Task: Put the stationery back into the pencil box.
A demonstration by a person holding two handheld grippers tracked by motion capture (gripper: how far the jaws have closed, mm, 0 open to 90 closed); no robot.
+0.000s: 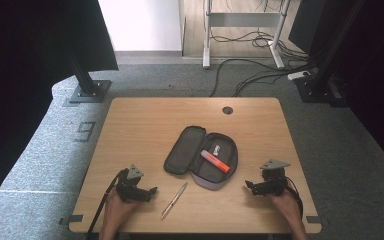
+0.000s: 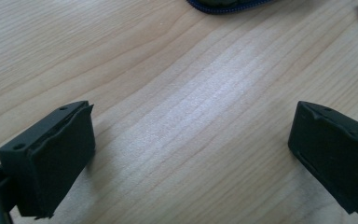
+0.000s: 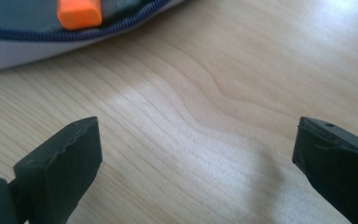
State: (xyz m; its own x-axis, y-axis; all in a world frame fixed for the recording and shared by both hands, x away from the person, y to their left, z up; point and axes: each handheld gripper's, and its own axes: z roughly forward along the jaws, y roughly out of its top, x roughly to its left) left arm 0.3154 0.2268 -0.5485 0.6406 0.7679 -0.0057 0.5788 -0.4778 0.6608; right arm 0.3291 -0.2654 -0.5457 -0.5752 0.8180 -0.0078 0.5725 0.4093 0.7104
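Grey carpet underfoot, cables trailing beyond the far edge; wooden counter (image 1: 145,115) at centre, one cable hole (image 1: 227,110) near its far edge.

Items on counter, counted: one pencil case, one orange marker, one silver pen, two claws.

Pencil case (image 1: 182,150): dark, unzipped and laid open in two halves, at mid-counter. Long axis diagonal, from near left up to far right. Lid half to the left, tray half to the right, pale outer wall toward the near edge. Blue zipper edge at top of left gripper view (image 2: 223,5); grey wall and zipper at top left of right gripper view (image 3: 23,44).

Orange marker (image 1: 215,161): inside the tray half, long axis running from far left down to near right, crosswise to the case. Orange end also in right gripper view (image 3: 78,13), just inside the zipper line. Small pale item beside it in the tray; identity cannot be told.

Silver pen (image 1: 174,200): flat on counter, just near-left of the case, apart from it. Long axis diagonal, near left to far right, roughly parallel to the case.

Left claw (image 1: 152,191): hand-held at near left, jaws spread wide over bare wood (image 2: 191,154), holding nothing.

Right claw (image 1: 248,185): hand-held at near right, jaws spread wide (image 3: 196,154), holding nothing, pointing toward the case.
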